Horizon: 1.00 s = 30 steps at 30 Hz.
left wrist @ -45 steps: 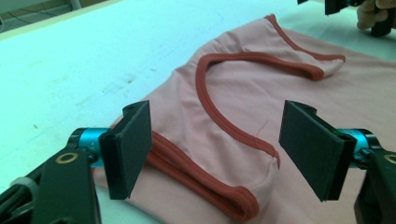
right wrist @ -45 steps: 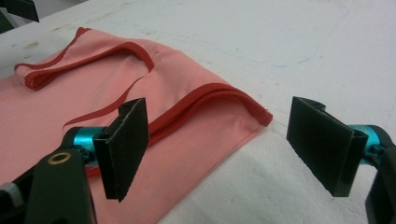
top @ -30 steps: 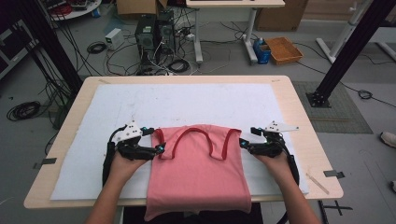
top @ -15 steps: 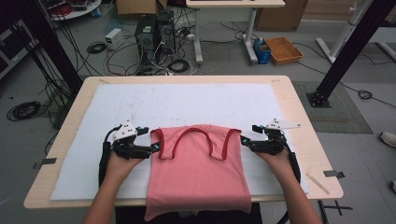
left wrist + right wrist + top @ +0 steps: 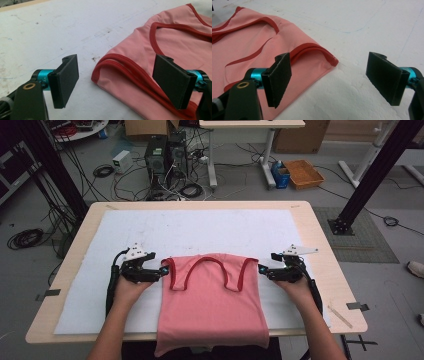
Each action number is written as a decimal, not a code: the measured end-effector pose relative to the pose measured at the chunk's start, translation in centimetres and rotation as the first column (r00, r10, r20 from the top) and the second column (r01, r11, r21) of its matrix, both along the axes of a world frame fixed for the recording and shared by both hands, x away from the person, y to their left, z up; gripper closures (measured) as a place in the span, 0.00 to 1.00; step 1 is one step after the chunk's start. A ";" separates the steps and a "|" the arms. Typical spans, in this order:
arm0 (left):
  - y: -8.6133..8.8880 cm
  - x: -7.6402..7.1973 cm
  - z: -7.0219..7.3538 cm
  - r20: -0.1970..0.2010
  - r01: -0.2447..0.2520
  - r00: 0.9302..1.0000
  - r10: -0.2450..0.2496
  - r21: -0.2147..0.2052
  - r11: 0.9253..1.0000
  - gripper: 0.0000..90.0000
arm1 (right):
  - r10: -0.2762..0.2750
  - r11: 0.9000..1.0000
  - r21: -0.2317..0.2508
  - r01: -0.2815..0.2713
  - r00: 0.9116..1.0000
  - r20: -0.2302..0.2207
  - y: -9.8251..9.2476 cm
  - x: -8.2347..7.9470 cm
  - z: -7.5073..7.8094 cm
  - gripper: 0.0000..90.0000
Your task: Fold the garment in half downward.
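Pink tank top point(image 5: 210, 305) with red trim lies flat on the white mat point(image 5: 200, 230), hem overhanging the near table edge. Left gripper point(image 5: 161, 270) and right gripper point(image 5: 261, 269) flank its shoulder corners, jaws spread wide, holding nothing.

Both tools point(image 5: 162, 270) point(image 5: 261, 269) have released the tank top point(image 5: 210, 300).

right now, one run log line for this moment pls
left gripper: open at shoulder strap | right gripper: open at other strap | pink tank top: flat on white mat
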State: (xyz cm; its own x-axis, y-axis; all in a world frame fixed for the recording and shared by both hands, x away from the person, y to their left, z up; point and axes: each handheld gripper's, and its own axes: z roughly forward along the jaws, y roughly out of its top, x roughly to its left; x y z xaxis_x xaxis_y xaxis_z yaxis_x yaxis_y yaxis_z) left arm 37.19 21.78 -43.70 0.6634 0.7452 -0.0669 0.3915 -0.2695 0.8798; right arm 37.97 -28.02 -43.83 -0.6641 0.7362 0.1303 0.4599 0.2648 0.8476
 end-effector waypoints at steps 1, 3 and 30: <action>0.1 0.2 -0.1 0.002 -0.007 1.000 0.007 -0.009 1.000 0.23 | 0.007 1.000 -0.009 -0.007 1.000 -0.004 0.2 0.2 0.0 0.23; 0.1 0.8 -0.3 -0.023 -0.020 1.000 0.020 -0.008 1.000 0.23 | 0.013 1.000 -0.027 -0.013 1.000 -0.008 0.7 0.5 0.0 0.23; -1.1 3.1 -1.4 -0.130 0.037 0.991 -0.018 0.149 0.988 0.57 | 0.106 0.979 -0.162 -0.120 0.990 -0.090 2.9 3.1 -1.3 0.58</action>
